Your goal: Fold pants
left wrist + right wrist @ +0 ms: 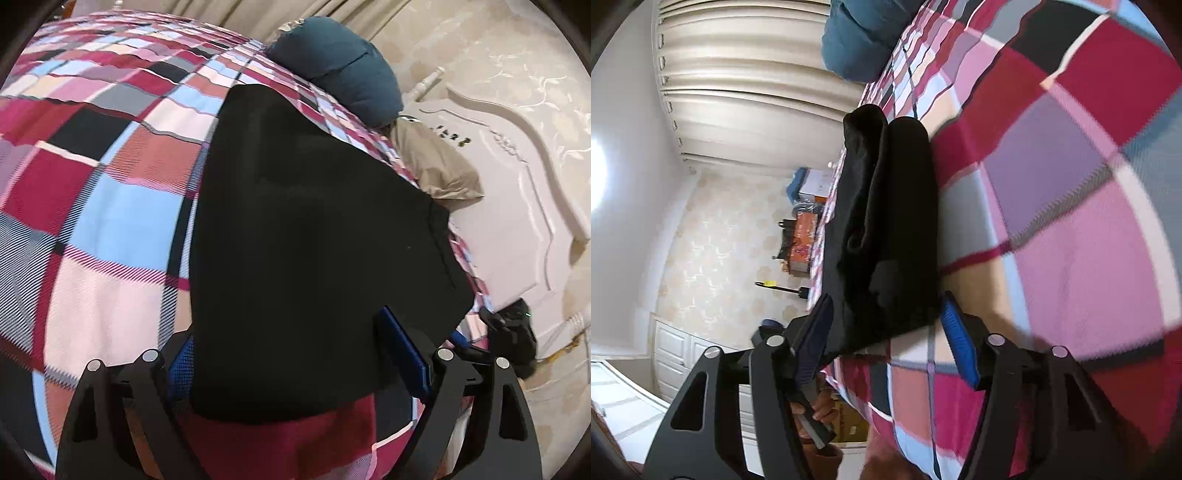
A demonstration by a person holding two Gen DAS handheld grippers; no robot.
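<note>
Pants (314,240), black, folded, laid flat at frame centre on checked bedspread (110,184). Left gripper (299,369) spread wide, fabric between unpressed pads. Right gripper (886,339) likewise parted, apparently for release.

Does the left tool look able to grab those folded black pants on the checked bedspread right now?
Probably yes: the left tool is open, the black pants lie between its fingers, and nothing on the checked bedspread blocks it.
</note>
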